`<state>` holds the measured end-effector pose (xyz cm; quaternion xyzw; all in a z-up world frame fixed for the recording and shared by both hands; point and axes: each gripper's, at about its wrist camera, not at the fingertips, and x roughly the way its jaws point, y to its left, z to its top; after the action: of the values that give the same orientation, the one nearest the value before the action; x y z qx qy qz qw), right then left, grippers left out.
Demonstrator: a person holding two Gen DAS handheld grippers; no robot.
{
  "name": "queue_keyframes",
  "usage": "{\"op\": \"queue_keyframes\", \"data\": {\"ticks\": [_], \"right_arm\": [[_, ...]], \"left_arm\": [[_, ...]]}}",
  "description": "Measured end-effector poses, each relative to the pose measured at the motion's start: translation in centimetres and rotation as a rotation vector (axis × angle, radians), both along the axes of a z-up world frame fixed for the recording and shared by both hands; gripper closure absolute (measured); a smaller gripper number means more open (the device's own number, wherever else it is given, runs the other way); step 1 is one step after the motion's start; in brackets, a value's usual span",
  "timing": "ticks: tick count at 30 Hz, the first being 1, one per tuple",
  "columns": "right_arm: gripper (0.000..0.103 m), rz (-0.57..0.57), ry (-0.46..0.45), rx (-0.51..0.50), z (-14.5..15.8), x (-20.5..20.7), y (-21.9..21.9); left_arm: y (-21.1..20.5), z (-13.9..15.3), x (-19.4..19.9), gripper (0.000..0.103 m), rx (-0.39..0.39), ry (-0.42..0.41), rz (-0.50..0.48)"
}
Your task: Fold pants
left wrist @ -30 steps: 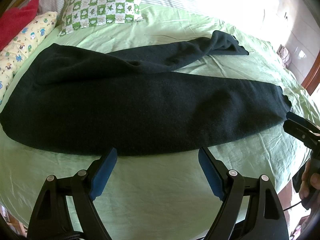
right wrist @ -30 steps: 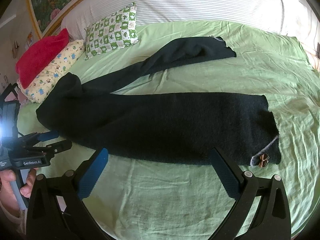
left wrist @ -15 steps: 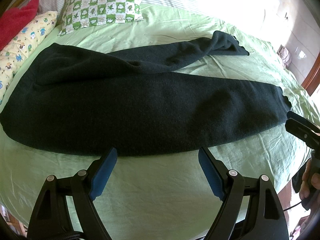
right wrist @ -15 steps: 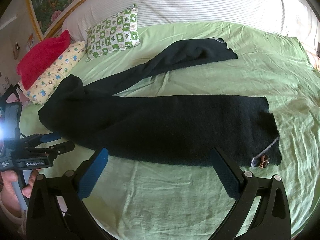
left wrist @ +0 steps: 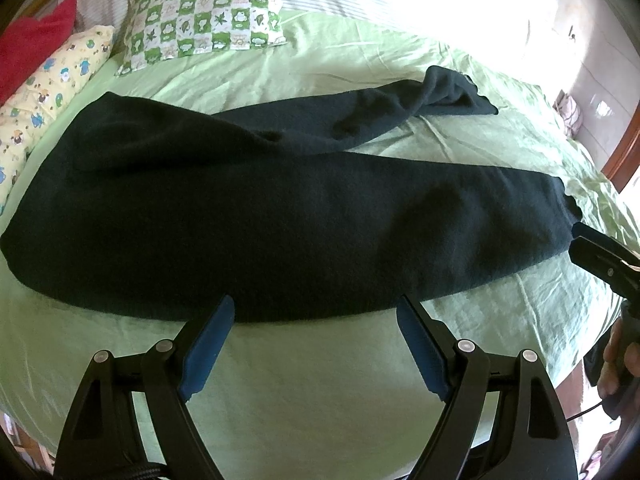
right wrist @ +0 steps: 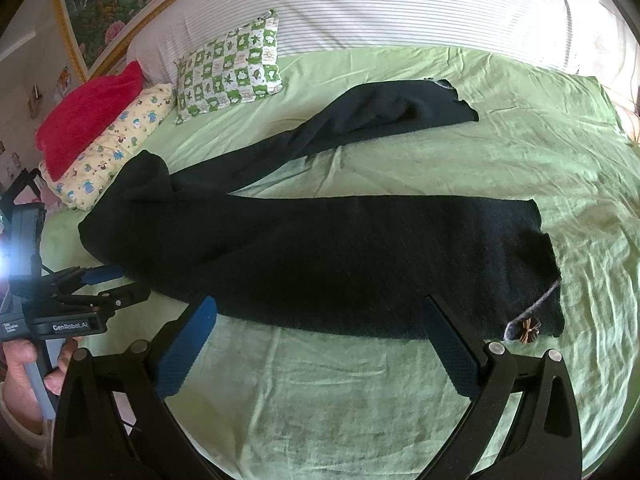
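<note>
The dark pants point(right wrist: 340, 264) lie flat on the green bed sheet point(right wrist: 360, 392), long axis parallel to its near edge, waist toward the wide-open, empty left gripper point(left wrist: 312, 340), cuffs toward the equally open right gripper point(right wrist: 320, 344).

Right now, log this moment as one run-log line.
stage: pre-grasp | pants: unfolded, legs splayed on green sheet | left tongs: open, near long edge | right tongs: open, near cuff end | contact: none

Sunlit green-sheeted bed point(right wrist: 520, 152), framed painting point(right wrist: 108, 12)
</note>
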<state>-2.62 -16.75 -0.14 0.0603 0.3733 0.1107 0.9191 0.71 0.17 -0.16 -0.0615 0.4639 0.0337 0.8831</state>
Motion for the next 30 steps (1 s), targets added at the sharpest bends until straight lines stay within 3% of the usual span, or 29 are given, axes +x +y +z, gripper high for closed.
{"op": "queue_keyframes", "data": {"ticks": [18, 30], "right_arm": [[0.001, -0.044, -0.02, 0.061, 1.1, 3.4, -2.6], [0.001, -0.053, -0.05, 0.05, 3.5, 8.9, -4.0]], "left_arm": [[-0.7, 1.4, 4.1, 0.019, 0.084, -0.004, -0.053], [-2.5, 2.2, 9.5, 0.019, 0.164, -0.014, -0.13]]}}
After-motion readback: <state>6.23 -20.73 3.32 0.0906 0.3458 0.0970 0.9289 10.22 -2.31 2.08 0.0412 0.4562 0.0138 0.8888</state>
